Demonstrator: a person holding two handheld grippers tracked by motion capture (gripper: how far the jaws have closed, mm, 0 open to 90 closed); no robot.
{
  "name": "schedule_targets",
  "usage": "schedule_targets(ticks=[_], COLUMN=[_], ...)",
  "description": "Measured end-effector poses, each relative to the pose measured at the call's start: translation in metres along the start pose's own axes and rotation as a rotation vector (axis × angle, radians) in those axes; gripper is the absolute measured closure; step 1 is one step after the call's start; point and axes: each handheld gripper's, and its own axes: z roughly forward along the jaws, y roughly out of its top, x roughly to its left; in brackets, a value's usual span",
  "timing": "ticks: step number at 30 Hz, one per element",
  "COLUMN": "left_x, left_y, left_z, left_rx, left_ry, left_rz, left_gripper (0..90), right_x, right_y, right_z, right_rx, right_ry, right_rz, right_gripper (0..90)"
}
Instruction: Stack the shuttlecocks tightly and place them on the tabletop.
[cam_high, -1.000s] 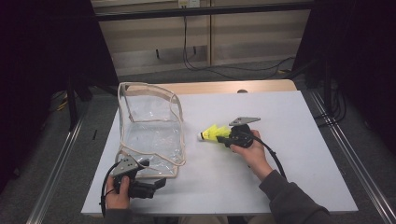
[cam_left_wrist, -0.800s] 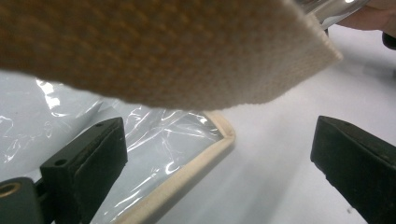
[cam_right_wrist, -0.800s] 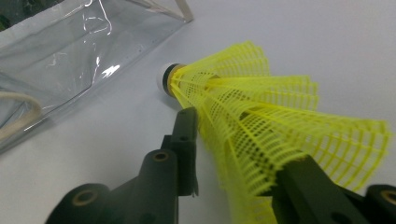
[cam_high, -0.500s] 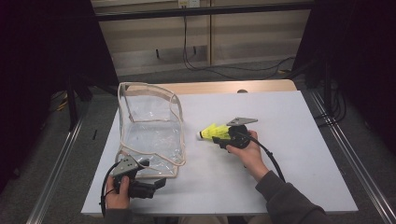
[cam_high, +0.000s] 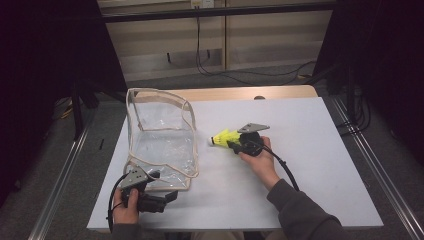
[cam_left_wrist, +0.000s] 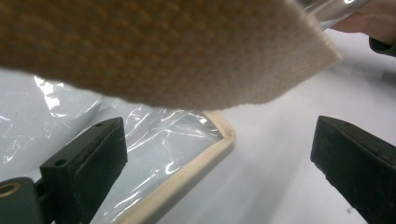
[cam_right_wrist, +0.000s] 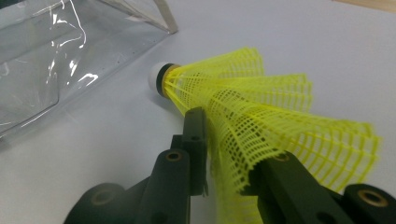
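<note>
Now, right gripper (cam_right_wrist: 224, 140): jaws just closing, clamped on yellow shuttlecock (cam_right_wrist: 261, 116) skirt.
Left gripper (cam_left_wrist: 219, 163): jaws wide apart, holding nothing, beside clear bag (cam_left_wrist: 154, 140) edge.

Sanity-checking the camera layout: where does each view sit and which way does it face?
High view: above the person's side, facing forward and down on the table; both forearms, left gripper, right gripper.
Left gripper view: on the left gripper, looking along open jaws at the clear bag's trimmed corner.
Right gripper view: on the right gripper, jaws pinching the yellow shuttlecock's skirt, bag beyond.
Shared: both gripper views show the bag; high and right gripper views share the shuttlecock.
</note>
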Motion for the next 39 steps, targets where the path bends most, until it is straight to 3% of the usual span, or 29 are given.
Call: schedule_targets(ticks=[19, 23, 30, 39], left_x=[0.000, 0.000, 0.000, 0.001], left_y=[0.000, 0.000, -0.001, -0.001], left_z=[0.000, -0.001, -0.001, -0.001], left_rx=[-0.001, 0.000, -0.003, -0.005], left_ry=[-0.003, -0.003, -0.005, -0.008], left_rz=[0.002, 0.002, 0.001, 0.001], left_gripper=[3.6, 3.6, 3.6, 3.7], right_x=[-0.002, -0.004, -0.008, -0.011], right_y=[0.005, 0.007, 0.011, 0.017], right_z=[-0.015, -0.021, -0.036, -0.052], right_rx=[0.001, 0.003, 0.007, 0.009], right_ry=[0.096, 0.116, 0.121, 0.151], right_rz=[-0.019, 0.000, -0.024, -0.018], right_gripper=[79.8, 79.8, 79.8, 79.9])
